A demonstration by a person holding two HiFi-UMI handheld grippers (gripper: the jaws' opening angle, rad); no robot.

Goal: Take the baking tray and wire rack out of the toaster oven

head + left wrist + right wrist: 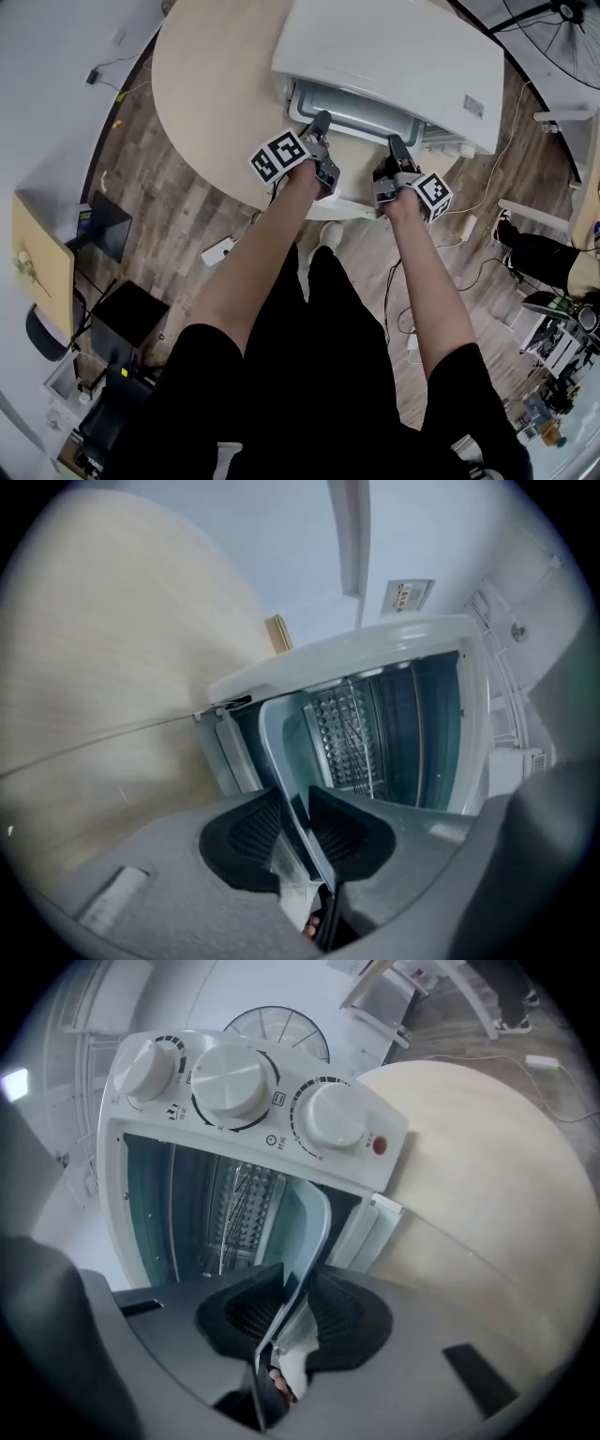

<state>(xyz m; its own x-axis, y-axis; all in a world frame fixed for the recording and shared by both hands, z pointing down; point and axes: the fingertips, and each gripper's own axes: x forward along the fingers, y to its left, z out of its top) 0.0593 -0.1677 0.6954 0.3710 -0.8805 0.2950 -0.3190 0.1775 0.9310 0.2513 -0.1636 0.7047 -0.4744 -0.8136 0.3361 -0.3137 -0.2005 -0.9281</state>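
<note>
A white toaster oven (pixel 394 56) stands open on a round wooden table (pixel 206 94). The grey baking tray (pixel 356 114) sticks partly out of its mouth. My left gripper (pixel 320 126) is shut on the tray's front rim near its left corner, and my right gripper (pixel 395 148) is shut on the same rim near the right corner. In the left gripper view the thin tray rim (pixel 281 761) runs between the pads of my left gripper (pixel 298 829). The right gripper view shows the rim (pixel 314 1218) pinched in my right gripper (pixel 295 1312). Wires of the rack (pixel 361 747) show deeper inside the oven.
Three white knobs (pixel 234 1082) sit on the oven's control panel beside the opening. The oven door (pixel 342 204) hangs open below the grippers at the table edge. A fan (pixel 562 14) and cables lie off to the right on the wooden floor.
</note>
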